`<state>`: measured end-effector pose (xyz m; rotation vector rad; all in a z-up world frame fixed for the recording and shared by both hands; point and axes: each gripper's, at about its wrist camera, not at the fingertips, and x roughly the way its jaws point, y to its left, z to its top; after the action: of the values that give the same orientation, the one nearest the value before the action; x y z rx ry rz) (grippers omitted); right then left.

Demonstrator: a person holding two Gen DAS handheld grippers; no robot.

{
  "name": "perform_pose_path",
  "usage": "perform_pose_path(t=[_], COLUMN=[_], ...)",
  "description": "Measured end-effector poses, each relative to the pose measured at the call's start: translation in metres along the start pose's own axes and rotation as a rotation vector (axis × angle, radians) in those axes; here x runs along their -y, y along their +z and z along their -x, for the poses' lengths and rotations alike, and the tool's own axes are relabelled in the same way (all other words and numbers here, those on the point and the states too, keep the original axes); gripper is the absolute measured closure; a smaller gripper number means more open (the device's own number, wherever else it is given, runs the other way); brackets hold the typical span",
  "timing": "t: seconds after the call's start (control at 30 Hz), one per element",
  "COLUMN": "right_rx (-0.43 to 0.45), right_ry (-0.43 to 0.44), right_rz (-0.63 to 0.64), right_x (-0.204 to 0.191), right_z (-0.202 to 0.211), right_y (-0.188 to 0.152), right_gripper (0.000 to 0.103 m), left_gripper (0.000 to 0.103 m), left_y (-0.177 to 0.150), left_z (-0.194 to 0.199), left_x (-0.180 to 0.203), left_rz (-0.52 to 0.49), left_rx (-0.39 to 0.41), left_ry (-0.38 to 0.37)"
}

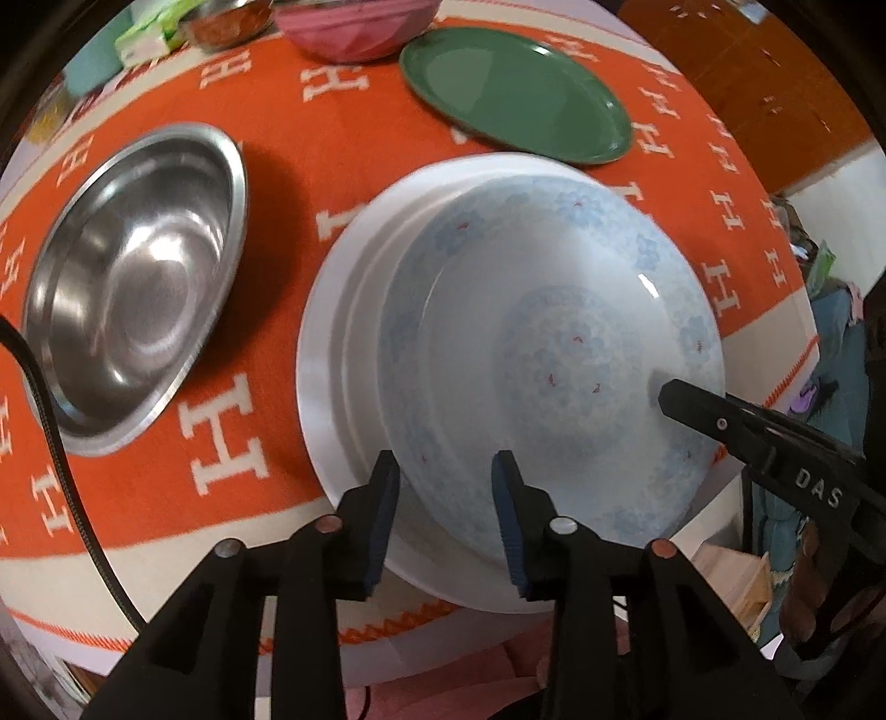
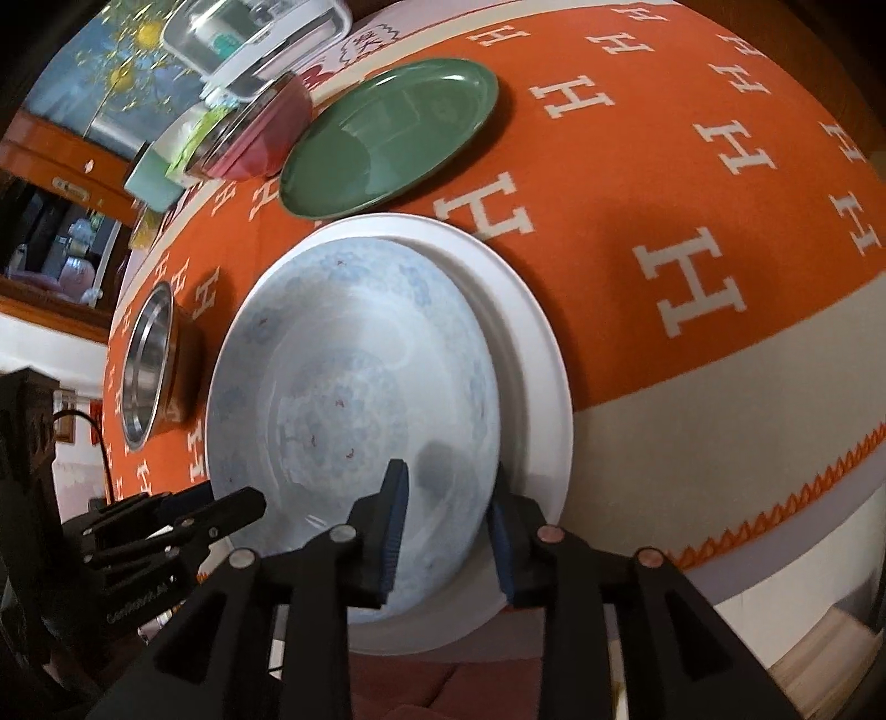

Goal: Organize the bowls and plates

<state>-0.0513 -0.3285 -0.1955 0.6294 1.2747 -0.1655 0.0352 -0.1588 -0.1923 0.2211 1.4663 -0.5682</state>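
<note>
A pale blue flowered plate (image 1: 554, 332) (image 2: 343, 376) lies on a larger white plate (image 1: 326, 360) (image 2: 542, 354) at the near edge of the table. My left gripper (image 1: 444, 498) stands open, its two pads straddling the near left rim of the blue plate without pressing on it. My right gripper (image 2: 448, 515) is open too, one finger over the blue plate and the other just outside its right rim. A green plate (image 1: 515, 94) (image 2: 387, 138) lies behind the stack, and a steel bowl (image 1: 133, 304) (image 2: 147, 365) stands to the left.
An orange tablecloth (image 1: 288, 166) with white H letters covers the table. A pink bowl (image 1: 354, 27), a second steel bowl (image 1: 227, 22) and a green-white box (image 1: 149, 39) stand along the far edge. Beyond them is a clear lidded container (image 2: 255, 39). The table's front edge runs just below the stack.
</note>
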Motion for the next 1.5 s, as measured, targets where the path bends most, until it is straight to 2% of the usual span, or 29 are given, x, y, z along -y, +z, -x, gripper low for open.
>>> perform_pose_path(t=[0.2, 0.33, 0.47, 0.63, 0.87, 1.1, 1.2, 1.5], right_rx=[0.043, 0.156, 0.23, 0.324, 0.448, 0.465, 0.481, 0.53], right_ry=[-0.022, -0.037, -0.059, -0.07, -0.109, -0.107, -0.105, -0.096], right_rz=[-0.1, -0.174, -0.226, -0.264, -0.22, -0.183, -0.155, -0.028], right_x=[0.003, 0.0, -0.003, -0.014, -0.04, -0.048, -0.049, -0.041], right_z=[0.009, 0.03, 0.042, 0.051, 0.064, 0.065, 0.069, 0.087], right_y=[-0.005, -0.011, -0.019, -0.037, -0.059, -0.062, -0.058, -0.026], right_gripper=[0.073, 0.055, 0.052, 0.052, 0.052, 0.052, 0.052, 0.052], left_gripper=[0.059, 0.047, 0.042, 0.038, 0.033, 0.025, 0.021, 0.016], left_y=[0.005, 0.008, 0.006, 0.005, 0.001, -0.002, -0.001, 0.016], left_z=[0.023, 0.045, 0.065, 0.078, 0.08, 0.089, 0.092, 0.105], left_x=[-0.003, -0.003, -0.008, -0.013, -0.025, -0.027, -0.024, 0.0], left_rz=[-0.085, -0.176, -0.247, -0.31, -0.315, -0.319, -0.316, -0.275], left_rx=[0.057, 0.119, 0.169, 0.201, 0.221, 0.273, 0.287, 0.368], left_ry=[-0.081, -0.124, -0.164, -0.177, -0.188, -0.191, -0.194, -0.128])
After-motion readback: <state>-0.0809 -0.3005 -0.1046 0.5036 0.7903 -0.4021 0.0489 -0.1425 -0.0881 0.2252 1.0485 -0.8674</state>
